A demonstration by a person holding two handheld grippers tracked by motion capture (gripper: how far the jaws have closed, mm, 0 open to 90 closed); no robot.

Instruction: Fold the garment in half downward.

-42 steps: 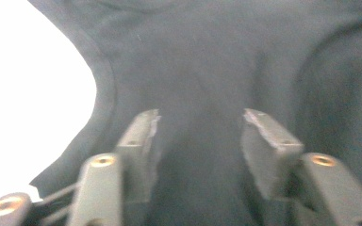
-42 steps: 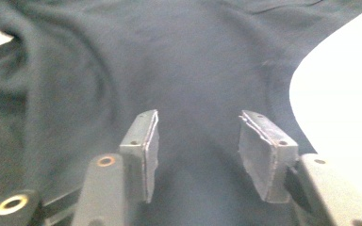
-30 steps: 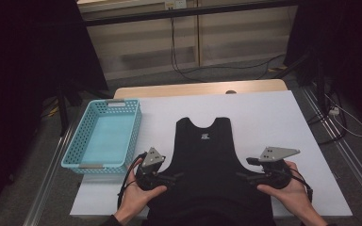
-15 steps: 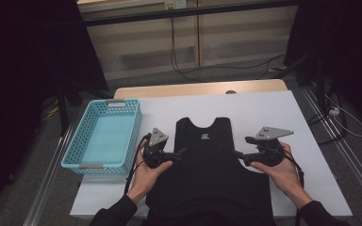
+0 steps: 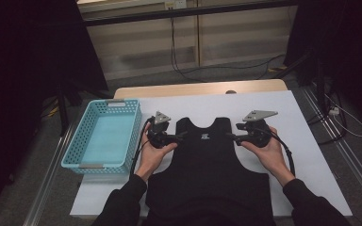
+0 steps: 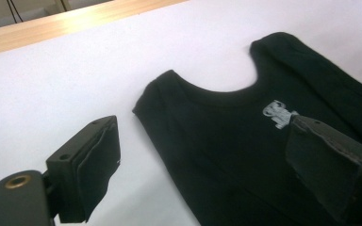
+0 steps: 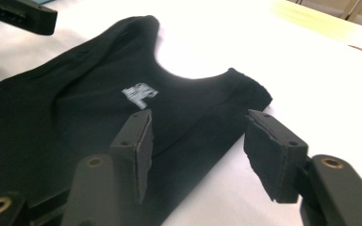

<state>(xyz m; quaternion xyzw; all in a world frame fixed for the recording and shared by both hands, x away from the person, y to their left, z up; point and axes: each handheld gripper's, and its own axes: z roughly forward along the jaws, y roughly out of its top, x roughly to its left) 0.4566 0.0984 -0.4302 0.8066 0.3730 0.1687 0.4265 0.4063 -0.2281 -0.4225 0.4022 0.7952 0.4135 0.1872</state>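
Jaws over white table, dim room

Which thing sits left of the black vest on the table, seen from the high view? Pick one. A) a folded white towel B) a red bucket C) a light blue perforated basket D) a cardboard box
C: the light blue perforated basket stands on the table's left side, just beyond the left gripper, beside the black vest.

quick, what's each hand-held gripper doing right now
left hand-held gripper: open, at the black vest's shoulder strap, holding nothing
right hand-held gripper: open, jaws just closing around the other strap
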